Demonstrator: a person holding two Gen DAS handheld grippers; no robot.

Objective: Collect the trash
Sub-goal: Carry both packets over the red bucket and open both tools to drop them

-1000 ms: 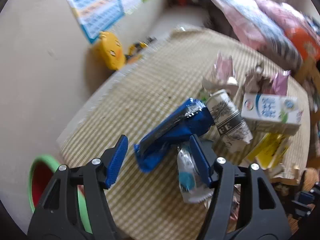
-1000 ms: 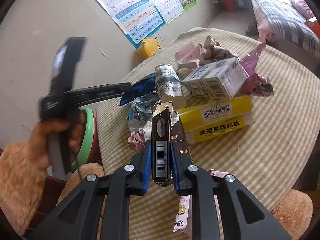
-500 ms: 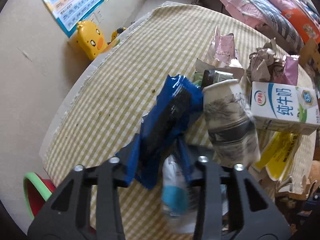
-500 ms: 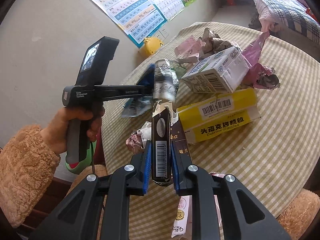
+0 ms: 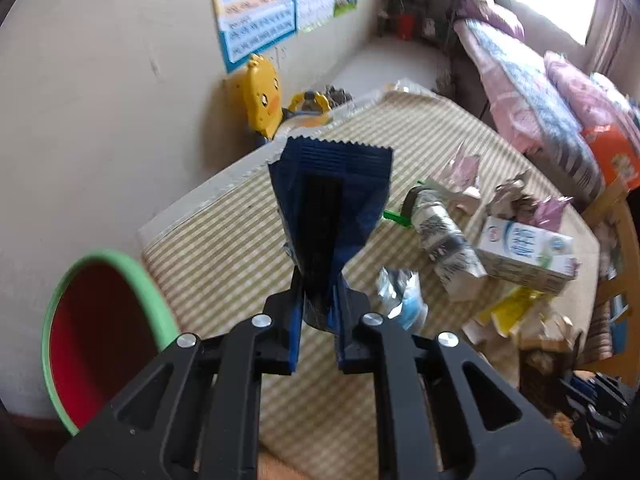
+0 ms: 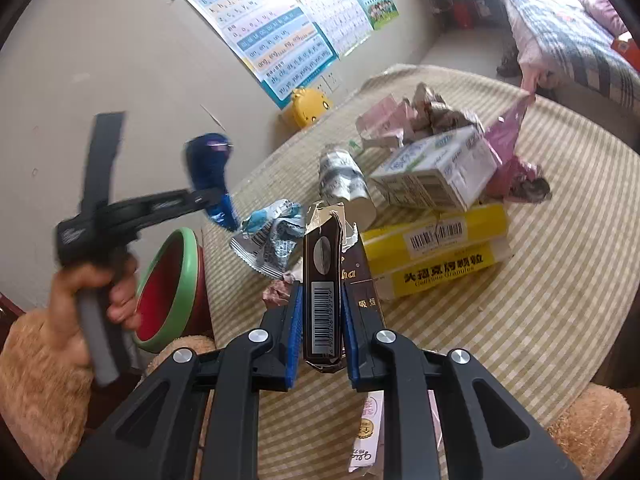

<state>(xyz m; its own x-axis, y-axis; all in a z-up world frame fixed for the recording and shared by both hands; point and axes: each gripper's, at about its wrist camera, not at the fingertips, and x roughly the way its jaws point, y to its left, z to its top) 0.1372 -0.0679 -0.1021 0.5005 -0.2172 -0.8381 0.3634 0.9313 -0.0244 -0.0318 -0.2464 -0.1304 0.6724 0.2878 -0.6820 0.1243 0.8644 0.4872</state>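
Left gripper [image 5: 318, 320] clamps the lower end of a blue wrapper [image 5: 330, 204]; wrapper stands upright, lifted clear of the table [image 5: 224, 256], above its left edge. Just beyond that edge, a red bin with green rim [image 5: 100, 332] sits lower, mouth tilted toward the table.

Right gripper [image 6: 322, 336] pinches a dark cigarette pack [image 6: 322, 292], barcode facing the camera, torn top upward, held over the near edge.

Remaining litter at table centre: crumpled silver-blue wrapper [image 6: 272, 240] near the left edge, paper cup [image 6: 344, 180] on its side, milk carton [image 6: 436, 172] resting on a yellow box [image 6: 436, 252], pink wrappers [image 6: 516, 160] behind. Left gripper's image motion-blurred in right wrist view.
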